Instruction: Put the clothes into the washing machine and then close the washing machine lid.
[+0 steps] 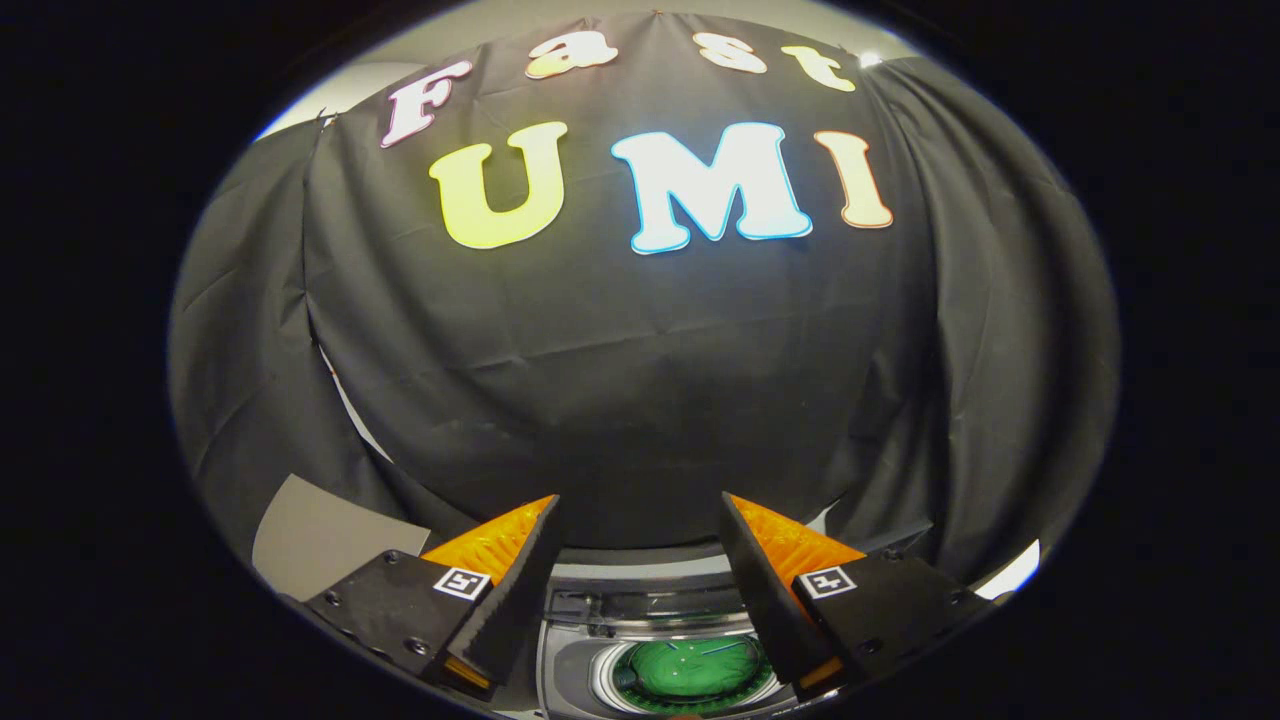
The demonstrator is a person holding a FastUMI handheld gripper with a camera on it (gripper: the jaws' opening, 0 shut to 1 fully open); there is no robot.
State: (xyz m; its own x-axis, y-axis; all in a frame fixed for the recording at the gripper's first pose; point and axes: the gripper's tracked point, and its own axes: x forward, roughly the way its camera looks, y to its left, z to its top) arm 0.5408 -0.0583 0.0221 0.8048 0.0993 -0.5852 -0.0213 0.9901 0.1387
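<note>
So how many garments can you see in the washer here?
1: a green garment lies in the washer drum, below the open jaws of the gripper. Others may be hidden underneath.

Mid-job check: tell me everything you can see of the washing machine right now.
The washer shows between and below the open tongs, seen from above. Its top looks like grey and silver plastic, with a darker glossy strip toward the black cloth wall. A round opening with a pale ring holds something green, likely clothes in the drum. The lid appears open, though I cannot make it out. The tongs hang above it, touching nothing.
</note>
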